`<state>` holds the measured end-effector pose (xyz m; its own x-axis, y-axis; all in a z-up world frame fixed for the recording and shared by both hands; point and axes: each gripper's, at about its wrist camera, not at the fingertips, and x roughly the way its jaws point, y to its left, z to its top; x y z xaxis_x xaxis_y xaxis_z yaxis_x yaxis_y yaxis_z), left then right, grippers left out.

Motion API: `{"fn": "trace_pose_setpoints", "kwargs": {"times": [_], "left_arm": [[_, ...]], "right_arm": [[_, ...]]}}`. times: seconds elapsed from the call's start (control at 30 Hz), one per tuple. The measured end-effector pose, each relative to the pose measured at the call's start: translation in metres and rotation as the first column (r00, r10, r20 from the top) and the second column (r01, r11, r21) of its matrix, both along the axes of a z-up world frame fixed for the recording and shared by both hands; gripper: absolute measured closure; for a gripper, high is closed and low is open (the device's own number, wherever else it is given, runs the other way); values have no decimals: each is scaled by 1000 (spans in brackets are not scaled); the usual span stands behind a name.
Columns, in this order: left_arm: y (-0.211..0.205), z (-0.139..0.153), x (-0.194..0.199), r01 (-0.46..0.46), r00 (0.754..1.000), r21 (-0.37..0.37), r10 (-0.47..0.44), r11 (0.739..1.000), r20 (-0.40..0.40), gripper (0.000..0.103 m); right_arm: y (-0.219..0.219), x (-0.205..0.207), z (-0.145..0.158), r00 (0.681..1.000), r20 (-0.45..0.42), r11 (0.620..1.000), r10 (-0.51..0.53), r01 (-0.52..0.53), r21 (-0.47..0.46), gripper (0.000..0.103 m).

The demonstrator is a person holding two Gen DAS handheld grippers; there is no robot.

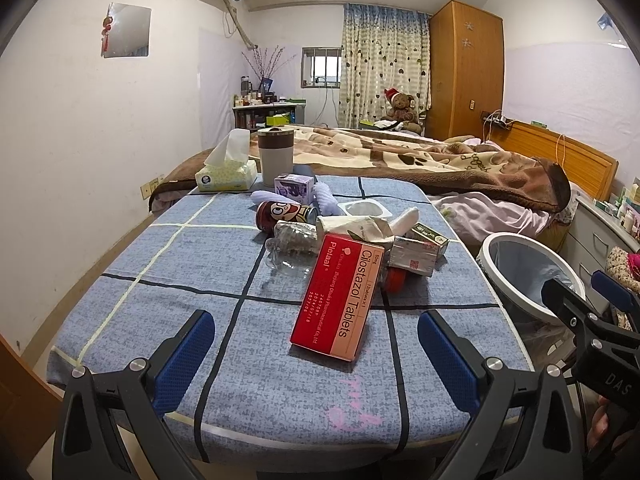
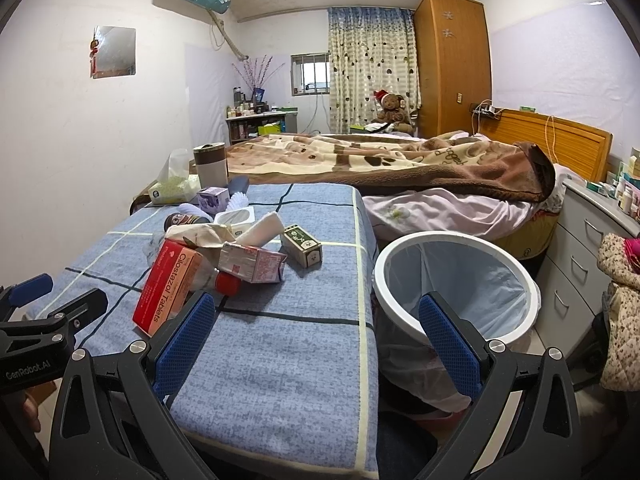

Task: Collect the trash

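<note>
A heap of trash lies on the blue checked table (image 1: 168,280): a red Cilostazol tablet box (image 1: 338,300) (image 2: 168,286) nearest me, a crushed clear plastic bottle (image 1: 290,246), a squashed carton (image 1: 412,258) (image 2: 254,264), a small green box (image 2: 302,245), crumpled paper (image 1: 360,226) and a red can (image 1: 282,212). My left gripper (image 1: 316,354) is open, low over the table's near edge, just short of the red box. My right gripper (image 2: 316,334) is open, over the table's right edge and the white-rimmed bin (image 2: 456,280) (image 1: 528,272) lined with a blue bag.
At the table's far end stand a tissue box (image 1: 226,172), a grey cup (image 1: 276,156) and a purple box (image 1: 294,189). Behind is a bed with a brown blanket (image 1: 420,160). White drawers (image 2: 588,240) and a floral garment (image 2: 620,312) are right of the bin.
</note>
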<state>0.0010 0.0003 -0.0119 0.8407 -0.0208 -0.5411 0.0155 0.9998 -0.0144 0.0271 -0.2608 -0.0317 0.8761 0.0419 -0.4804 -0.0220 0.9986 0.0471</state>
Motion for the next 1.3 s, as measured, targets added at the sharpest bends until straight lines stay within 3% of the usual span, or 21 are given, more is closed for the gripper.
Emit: {"fn": "trace_pose_setpoints", "kwargs": {"times": [0.53, 0.73, 0.93, 1.07, 1.2, 1.3], "left_arm": [[-3, -14, 29, 38, 997, 21, -37, 999, -71, 0], [0, -27, 54, 97, 989, -34, -100, 995, -112, 1], [1, -44, 82, 132, 975, -14, -132, 991, -181, 18], [1, -54, 92, 142, 967, -29, -145, 989, -211, 21], [3, -58, 104, 142, 962, -56, -151, 988, -227, 21], [4, -58, 110, 138, 960, -58, -148, 989, -237, 21]], "right_arm": [[3, 21, -7, 1000, -20, 1000, 5, -6, -11, 0], [-3, 53, -9, 1000, -11, 1000, 14, -14, -16, 0], [-5, 98, -14, 998, -49, 999, 48, -49, -19, 0], [-2, 120, -21, 995, -70, 997, 70, -72, -34, 6], [-1, 147, -34, 983, -153, 993, 106, -111, -29, 25], [-1, 158, -41, 973, -188, 990, 133, -141, -27, 25]]}}
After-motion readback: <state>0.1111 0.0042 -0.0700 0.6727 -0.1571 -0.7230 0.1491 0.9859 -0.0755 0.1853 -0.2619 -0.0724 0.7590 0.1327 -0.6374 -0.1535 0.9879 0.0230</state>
